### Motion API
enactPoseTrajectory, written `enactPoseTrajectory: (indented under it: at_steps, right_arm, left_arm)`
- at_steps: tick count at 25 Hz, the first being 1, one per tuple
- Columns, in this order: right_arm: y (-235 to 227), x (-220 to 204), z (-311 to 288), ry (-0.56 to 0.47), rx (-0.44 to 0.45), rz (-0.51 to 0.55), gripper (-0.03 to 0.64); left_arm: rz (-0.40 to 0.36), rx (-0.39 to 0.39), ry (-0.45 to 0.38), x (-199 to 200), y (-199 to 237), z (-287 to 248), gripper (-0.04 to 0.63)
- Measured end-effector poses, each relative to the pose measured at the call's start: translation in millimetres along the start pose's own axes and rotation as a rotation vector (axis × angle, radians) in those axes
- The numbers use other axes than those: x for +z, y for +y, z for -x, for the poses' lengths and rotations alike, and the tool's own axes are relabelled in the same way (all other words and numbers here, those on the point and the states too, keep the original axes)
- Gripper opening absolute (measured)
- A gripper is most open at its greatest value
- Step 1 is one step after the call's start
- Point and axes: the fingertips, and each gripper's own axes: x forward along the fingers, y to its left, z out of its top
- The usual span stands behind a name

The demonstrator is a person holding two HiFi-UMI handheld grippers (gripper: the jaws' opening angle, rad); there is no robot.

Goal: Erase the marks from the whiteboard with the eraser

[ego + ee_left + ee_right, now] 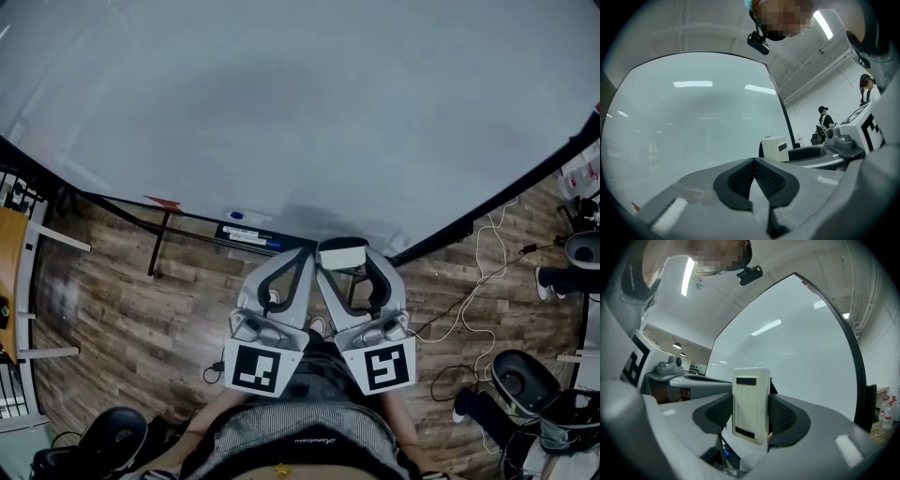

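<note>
The whiteboard [300, 103] fills the upper part of the head view, and I see no marks on its surface. My right gripper [343, 253] is shut on a white eraser [750, 404] [342, 251], held upright between its black pads, close below the board's lower edge. The eraser [774, 148] also shows in the left gripper view, to the right of my jaws. My left gripper [302, 253] sits beside the right one, its black pads [740, 180] pressed together on nothing. Both grippers point up at the board [693, 131] [801, 352].
The board's tray holds markers [246, 234] just left of the grippers. Cables [478, 281] trail over the wooden floor at right, near chairs [520, 375]. A wooden desk edge [9, 272] stands at far left. People [826, 123] stand in the background of the left gripper view.
</note>
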Motion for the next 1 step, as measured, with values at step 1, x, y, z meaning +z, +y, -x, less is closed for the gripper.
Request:
enactPoseTrajectory:
  at_steps: [1]
  right_arm:
    - [0.2,-0.1,0.6,0.000,0.000,-0.003,0.239]
  left_arm:
    - [0.000,-0.001,0.001,-0.1,-0.6,0.3,0.003]
